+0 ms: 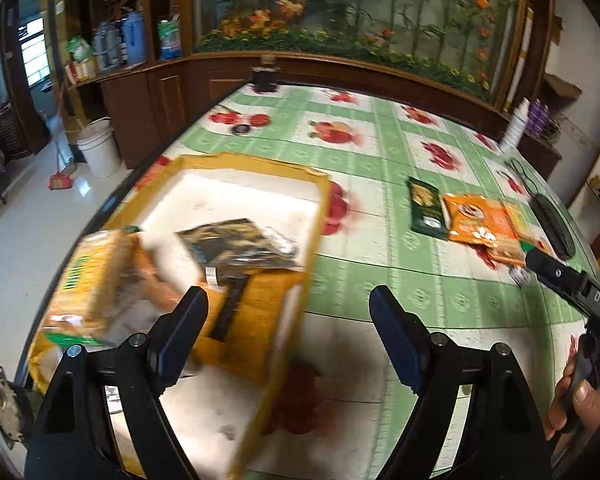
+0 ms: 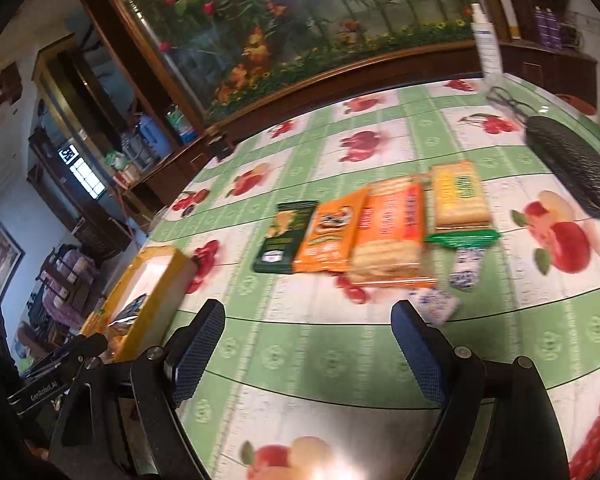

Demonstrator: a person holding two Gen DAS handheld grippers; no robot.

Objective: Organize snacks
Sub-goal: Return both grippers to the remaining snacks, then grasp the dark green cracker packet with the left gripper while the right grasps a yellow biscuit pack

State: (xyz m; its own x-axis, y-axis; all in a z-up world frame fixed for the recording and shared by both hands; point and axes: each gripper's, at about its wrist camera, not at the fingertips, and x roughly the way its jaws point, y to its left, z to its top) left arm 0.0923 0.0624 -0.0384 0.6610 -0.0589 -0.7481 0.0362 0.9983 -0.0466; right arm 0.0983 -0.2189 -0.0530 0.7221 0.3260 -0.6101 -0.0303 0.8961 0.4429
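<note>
Right wrist view shows the right gripper (image 2: 310,350) spread and empty; best bet is pinching the orange biscuit pack (image 2: 392,232) beside the green packet (image 2: 282,236) edgewise.

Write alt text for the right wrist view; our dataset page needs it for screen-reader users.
Open right tongs, holding nothing, point over a fruit-print tablecloth toward a row of snack packets: green, orange, a biscuit pack and a yellow pack. A yellow cardboard box lies at left, a black case at right.
</note>
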